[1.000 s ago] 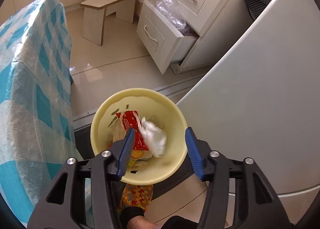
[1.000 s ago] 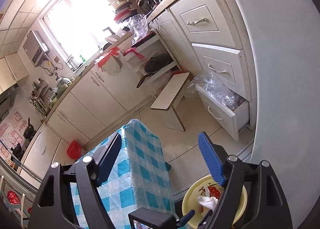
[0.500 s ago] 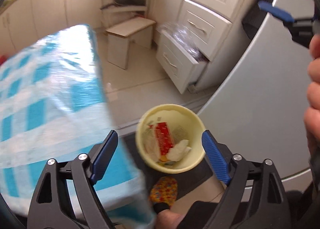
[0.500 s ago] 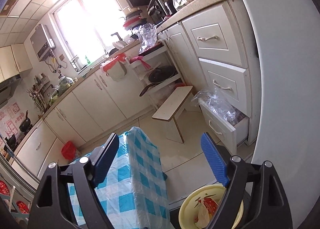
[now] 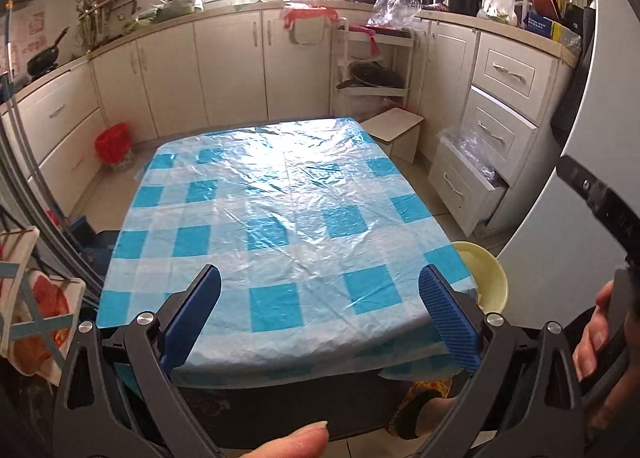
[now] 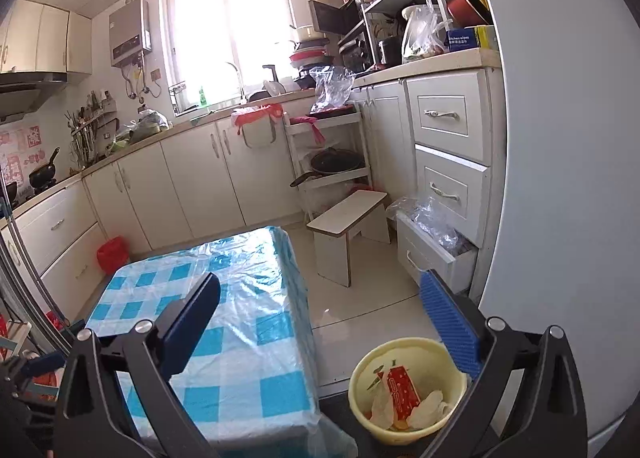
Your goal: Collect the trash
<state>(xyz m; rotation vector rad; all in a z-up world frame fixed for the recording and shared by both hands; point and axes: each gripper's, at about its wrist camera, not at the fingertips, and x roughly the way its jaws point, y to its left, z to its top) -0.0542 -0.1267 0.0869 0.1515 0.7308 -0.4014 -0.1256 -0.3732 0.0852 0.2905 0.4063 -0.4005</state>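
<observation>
A pale yellow bin (image 6: 404, 390) stands on the floor beside the table, holding a red wrapper (image 6: 402, 386) and crumpled white paper (image 6: 430, 404). In the left wrist view only the bin's rim (image 5: 486, 270) peeks out past the table corner. My left gripper (image 5: 320, 298) hovers above the near edge of the table (image 5: 280, 209) with its blue and white checked plastic cover; its jaws are opening wide with nothing between them. My right gripper (image 6: 320, 306) hangs over the table's right side and the bin, jaws opening, nothing between them.
A white fridge (image 6: 568, 177) rises on the right. Cream cabinets with a pulled-out bottom drawer (image 6: 436, 254) and a low wooden stool (image 6: 348, 225) stand behind. A red-bagged bin (image 5: 114, 145) sits at the far left. A hand (image 5: 600, 334) grips the right tool.
The left gripper has risen and swung left from over the bin to above the table, its jaws widening. The white paper it released lies in the bin. The right gripper turned and opened wider.
</observation>
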